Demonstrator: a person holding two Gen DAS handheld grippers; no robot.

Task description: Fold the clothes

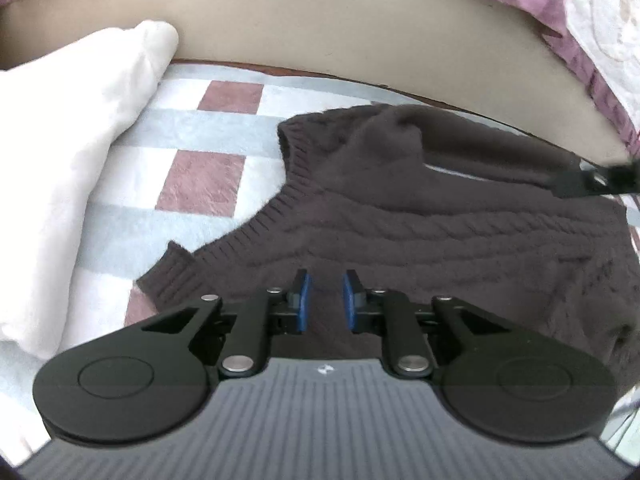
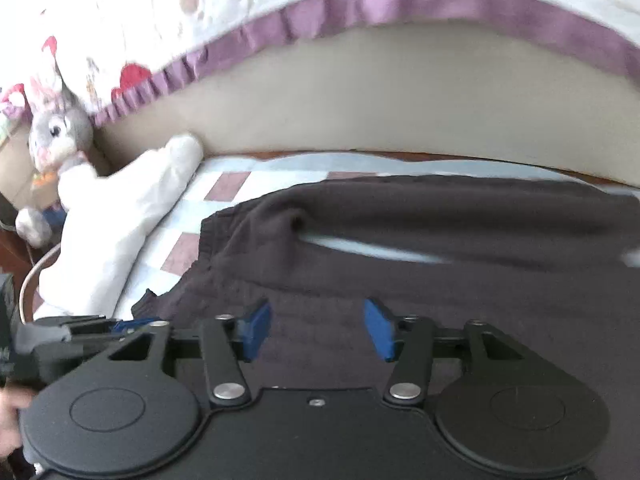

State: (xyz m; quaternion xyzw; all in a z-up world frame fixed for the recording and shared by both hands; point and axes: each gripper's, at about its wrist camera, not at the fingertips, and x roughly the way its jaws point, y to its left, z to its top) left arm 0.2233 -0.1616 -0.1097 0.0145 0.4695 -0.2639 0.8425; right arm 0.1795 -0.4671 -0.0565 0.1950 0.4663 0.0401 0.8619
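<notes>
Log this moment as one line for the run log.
task: fold clothes | left gripper: open over brown sweater | right gripper: open over it | white garment: beside, on checked cloth

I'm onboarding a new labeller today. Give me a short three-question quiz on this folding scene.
1. True or false: the left claw is clamped shut on the brown sweater.
2. What lies left of the sweater on the checked blanket? A) white garment B) blue jeans C) red towel
3. Fill in: the right claw is ____ (open/shut).

Key: 1 false, its pads are apart. 2 A, the white garment. 3 open.
</notes>
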